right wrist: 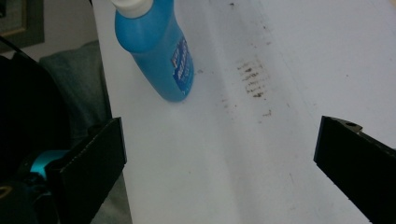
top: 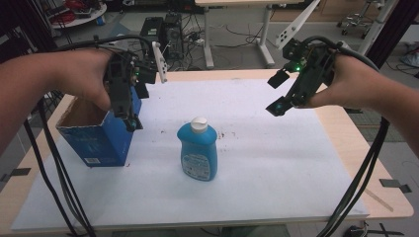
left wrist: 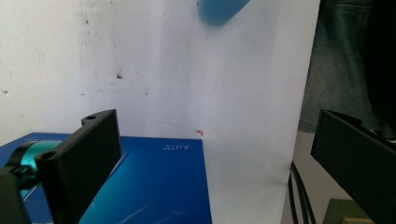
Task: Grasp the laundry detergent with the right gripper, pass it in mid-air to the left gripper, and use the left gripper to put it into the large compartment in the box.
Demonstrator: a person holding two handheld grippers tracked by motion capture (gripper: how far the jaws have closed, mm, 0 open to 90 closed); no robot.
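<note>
High view: both tools gape empty, left tool (top: 129, 101) seemingly above blue box (top: 101, 136), right tool (top: 277, 94) well apart from bottle (top: 198, 150).

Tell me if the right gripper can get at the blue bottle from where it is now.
Probably yes: the right gripper hangs open above the white sheet, and nothing stands between it and the upright blue bottle.

Wooden table (top: 353, 148); white sheet (top: 276, 168) covers it; blue bottle (top: 198, 150), blue box (top: 101, 138) on sheet
</note>
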